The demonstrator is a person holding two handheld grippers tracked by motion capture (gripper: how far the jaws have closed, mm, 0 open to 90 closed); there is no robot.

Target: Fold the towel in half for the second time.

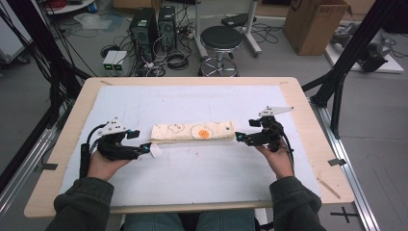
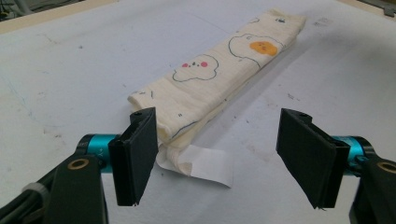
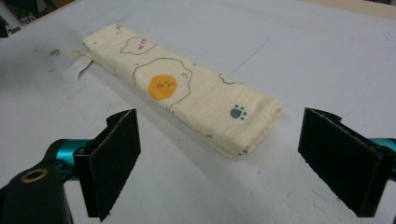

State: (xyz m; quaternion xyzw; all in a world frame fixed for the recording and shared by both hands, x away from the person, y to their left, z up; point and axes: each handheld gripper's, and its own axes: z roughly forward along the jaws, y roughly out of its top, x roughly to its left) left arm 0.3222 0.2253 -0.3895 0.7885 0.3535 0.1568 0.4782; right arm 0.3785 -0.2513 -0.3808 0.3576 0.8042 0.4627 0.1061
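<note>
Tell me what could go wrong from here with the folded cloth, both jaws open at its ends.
1. The left gripper sits by the loose white tag; closing there might pinch only the tag, not the folded cloth.
2. At the right gripper, the stacked layers could be caught only partly, so the fold may open when lifted.
3. Uneven pulls could skew the narrow strip.

High view: fixed above person's side, faces forward and down, far, takes in whole worktop [image 1: 308, 159] plus floor behind. Left gripper view: low, close to surface, looks along own jaws at tagged end of folded cloth [image 2: 219, 70]. Right gripper view: low, close, looks from opposite end along cloth. All three share cloth and white worktop cover; gripper views face each other.
</note>
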